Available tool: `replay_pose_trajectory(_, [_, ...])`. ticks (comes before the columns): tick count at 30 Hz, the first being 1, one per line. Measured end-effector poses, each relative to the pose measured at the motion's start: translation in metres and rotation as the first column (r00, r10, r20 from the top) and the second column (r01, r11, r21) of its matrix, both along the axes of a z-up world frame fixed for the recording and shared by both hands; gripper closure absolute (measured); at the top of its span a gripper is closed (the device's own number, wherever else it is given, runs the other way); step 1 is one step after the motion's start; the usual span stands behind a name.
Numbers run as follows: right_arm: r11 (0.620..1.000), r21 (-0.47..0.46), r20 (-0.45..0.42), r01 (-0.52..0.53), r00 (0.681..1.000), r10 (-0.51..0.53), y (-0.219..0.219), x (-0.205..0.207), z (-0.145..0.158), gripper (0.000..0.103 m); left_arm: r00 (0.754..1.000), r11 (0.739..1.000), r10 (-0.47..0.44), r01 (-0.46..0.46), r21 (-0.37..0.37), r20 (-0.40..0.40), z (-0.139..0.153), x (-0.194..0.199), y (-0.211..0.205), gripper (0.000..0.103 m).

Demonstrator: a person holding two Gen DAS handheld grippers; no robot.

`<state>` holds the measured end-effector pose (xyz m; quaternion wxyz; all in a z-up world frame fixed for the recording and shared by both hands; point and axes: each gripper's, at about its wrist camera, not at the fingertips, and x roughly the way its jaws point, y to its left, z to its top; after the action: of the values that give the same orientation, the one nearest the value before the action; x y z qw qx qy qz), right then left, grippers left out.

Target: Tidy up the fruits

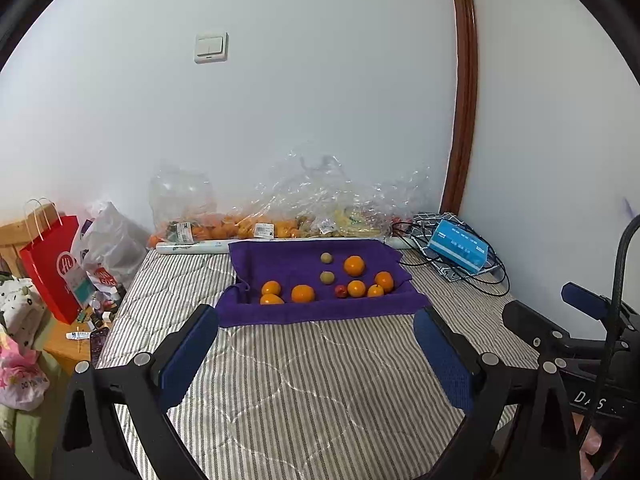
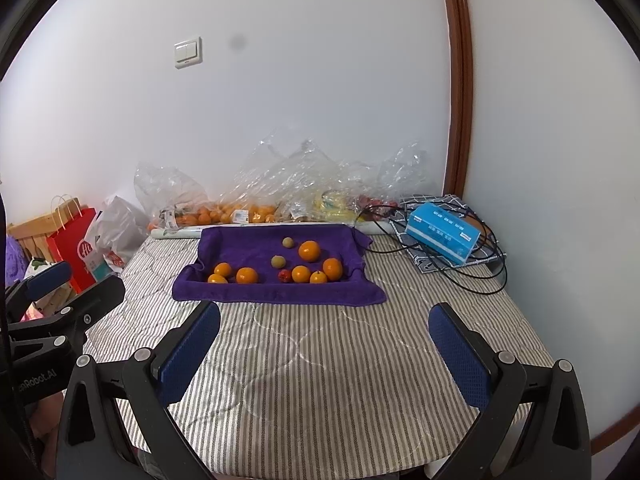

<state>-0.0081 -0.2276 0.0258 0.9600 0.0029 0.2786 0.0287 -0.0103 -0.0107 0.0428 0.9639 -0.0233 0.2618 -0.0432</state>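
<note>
A purple towel lies on the striped mattress with several oranges, two small greenish fruits and a small red fruit scattered on it. My left gripper stands open just short of the towel's near edge, nothing between its blue pads. My right gripper is open wide, also short of the towel and empty. Each gripper shows at the edge of the other's view.
Clear plastic bags of oranges and yellow fruit line the wall behind the towel. A blue tissue box and black cables lie at the right. A red paper bag and clutter stand off the mattress's left edge.
</note>
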Motion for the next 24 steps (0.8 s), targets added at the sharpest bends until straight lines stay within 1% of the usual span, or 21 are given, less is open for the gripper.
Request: replay_pose_trajectory(24, [1.0,-0.004,0.005,0.005,1.0,-0.005,-0.0009,-0.0024,-0.0001,0.001,1.0,1.0,0.008,-0.008,-0.011,-0.014,-0.0037,0.0007,0.0067,0.004])
